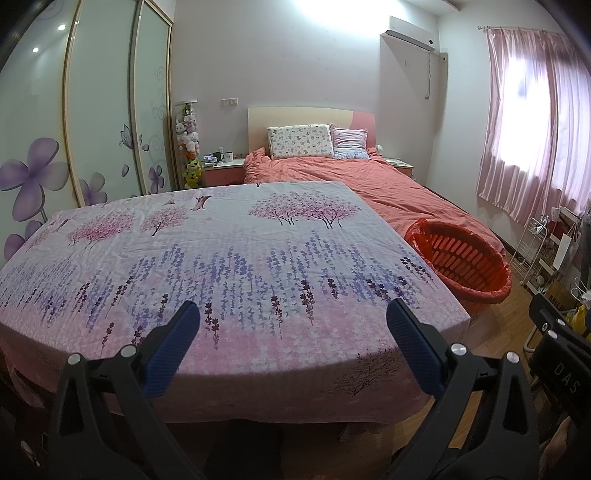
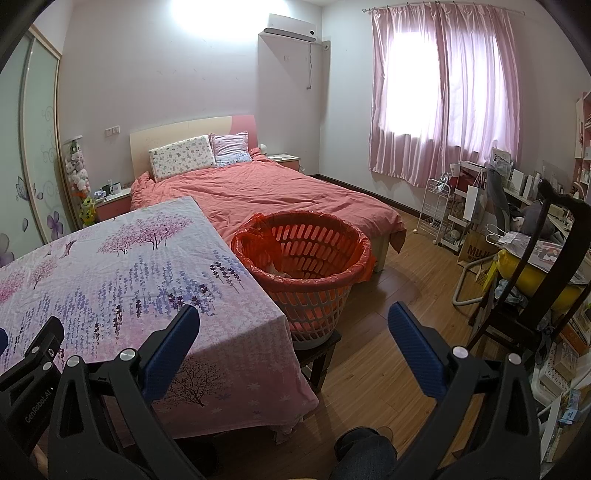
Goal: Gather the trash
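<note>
Right wrist view: "GenRobot.AI" reads on the left gripper [image 2: 33, 354] — "MUJI" on a bag [image 2: 474, 248]; both the right gripper [image 2: 293, 325] and the left gape empty beside the table's [image 2: 110, 258] right edge, near the basket [image 2: 306, 254].

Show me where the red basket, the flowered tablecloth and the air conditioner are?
red basket [image 2: 306, 240]: right wrist view, on its slotted inner wall.
flowered tablecloth [image 1: 221, 251]: left wrist view, on its flat top.
air conditioner [image 2: 291, 26]: right wrist view, on its white front.
</note>
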The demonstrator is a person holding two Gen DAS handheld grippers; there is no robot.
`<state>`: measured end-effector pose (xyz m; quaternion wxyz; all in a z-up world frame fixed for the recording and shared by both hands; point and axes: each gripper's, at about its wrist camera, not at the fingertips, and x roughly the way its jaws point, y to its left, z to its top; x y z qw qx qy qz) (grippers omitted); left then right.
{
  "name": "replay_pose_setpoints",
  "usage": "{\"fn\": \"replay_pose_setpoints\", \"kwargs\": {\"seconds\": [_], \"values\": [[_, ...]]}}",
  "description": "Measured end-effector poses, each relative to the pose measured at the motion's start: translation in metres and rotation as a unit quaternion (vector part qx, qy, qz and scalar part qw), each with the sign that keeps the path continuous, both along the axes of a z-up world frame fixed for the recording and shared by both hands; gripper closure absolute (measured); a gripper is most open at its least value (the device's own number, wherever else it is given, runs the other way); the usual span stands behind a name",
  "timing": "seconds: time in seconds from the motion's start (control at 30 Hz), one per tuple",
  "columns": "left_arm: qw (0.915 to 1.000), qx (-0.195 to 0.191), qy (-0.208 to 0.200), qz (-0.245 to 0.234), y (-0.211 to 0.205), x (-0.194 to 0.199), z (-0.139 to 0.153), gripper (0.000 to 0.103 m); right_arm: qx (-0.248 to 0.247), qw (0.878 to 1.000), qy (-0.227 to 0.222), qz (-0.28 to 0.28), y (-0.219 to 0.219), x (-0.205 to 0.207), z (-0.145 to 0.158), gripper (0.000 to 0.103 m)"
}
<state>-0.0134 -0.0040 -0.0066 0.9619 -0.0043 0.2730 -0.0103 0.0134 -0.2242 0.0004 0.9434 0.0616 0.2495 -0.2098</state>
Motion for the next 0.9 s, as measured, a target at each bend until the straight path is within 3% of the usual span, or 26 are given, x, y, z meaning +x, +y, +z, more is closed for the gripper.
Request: {"fn": "replay_pose_setpoints", "kwargs": {"seconds": [0.9], "values": [[1.0,0.006,0.004,0.005,0.0003,-0.0002,-0.0022,0.004,0.001,1.0,0.001,0.0,0.0001,0.0002,0.0008,0.002]]}}
